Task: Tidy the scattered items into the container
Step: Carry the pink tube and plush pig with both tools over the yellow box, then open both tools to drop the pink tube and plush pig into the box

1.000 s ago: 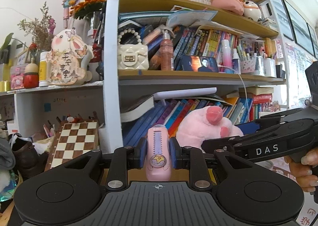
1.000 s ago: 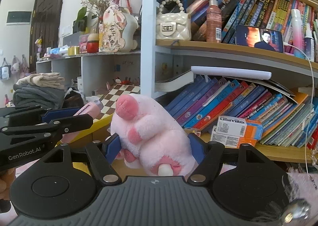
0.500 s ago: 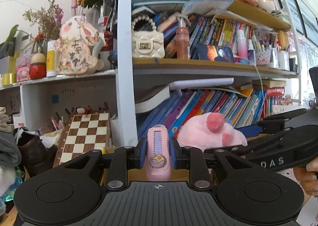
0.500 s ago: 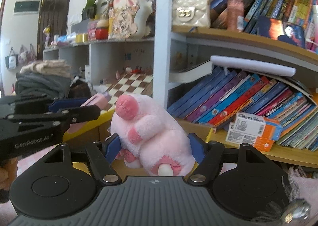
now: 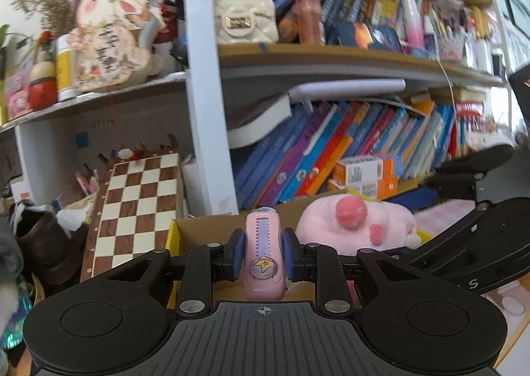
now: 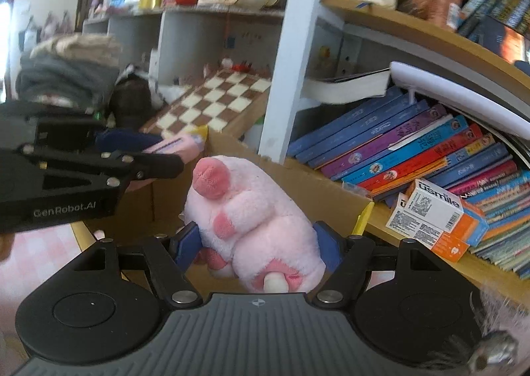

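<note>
- The blue-padded fingers (image 5: 237,252) of the left gripper (image 5: 264,253) are clamped on a slim pink device (image 5: 264,255) with a star badge; it stands upright between them.
- The fingers (image 6: 187,240) of the right gripper (image 6: 256,243) are clenched around a pink plush toy (image 6: 248,223), squeezed at its sides, its rosy snout pointing up and away.
- Both held things hang over the open cardboard box (image 6: 298,184); the plush sits low between the box walls, and the pink device is above the box's left corner (image 5: 198,230).
- In the right wrist view the left gripper (image 6: 165,157) lies just left of the plush, apart from it.
- Past the box, a chessboard (image 5: 139,207) leans against the shelf unit.
- Behind, slanted books (image 5: 331,151) fill the lower shelf, with an orange-and-white carton (image 6: 437,220) in front of them.
</note>
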Demonstrator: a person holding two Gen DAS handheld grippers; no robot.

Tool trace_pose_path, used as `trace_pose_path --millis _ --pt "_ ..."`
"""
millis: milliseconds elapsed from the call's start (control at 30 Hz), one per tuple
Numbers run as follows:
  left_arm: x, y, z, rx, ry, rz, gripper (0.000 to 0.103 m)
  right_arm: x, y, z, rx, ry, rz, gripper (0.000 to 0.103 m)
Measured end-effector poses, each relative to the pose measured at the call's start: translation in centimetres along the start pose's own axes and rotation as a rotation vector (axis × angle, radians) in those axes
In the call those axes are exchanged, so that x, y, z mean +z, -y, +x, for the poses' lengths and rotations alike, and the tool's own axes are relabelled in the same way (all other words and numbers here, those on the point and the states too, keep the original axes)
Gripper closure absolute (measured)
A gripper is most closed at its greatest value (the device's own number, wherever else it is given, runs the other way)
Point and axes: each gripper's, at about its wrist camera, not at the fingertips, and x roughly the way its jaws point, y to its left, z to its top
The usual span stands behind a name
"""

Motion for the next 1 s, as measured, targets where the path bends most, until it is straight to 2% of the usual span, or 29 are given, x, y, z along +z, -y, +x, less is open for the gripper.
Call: trace_pose_path --millis 200,433,733,1000 --pt "1.0 -0.7 2.3 -0.050 -0.117 0.077 0.080 0.3 0.0 2.0 0.048 -0.110 -0.085 0.032" --pt "0.5 -0.9 4.9 -0.103 -0.279 0.117 0.080 1.1 0.4 3.3 0.136 -0.187 -0.080 0.031" --pt "-0.5 -1.0 6.0 -0.126 -0.367 0.130 0.080 1.2 1.1 4.4 0.216 -0.255 -0.016 0.031" --pt "-0.5 -1.4 6.4 -0.154 -0.405 0.116 0.080 1.4 1.3 4.9 0.239 -0.289 -0.013 0.031"
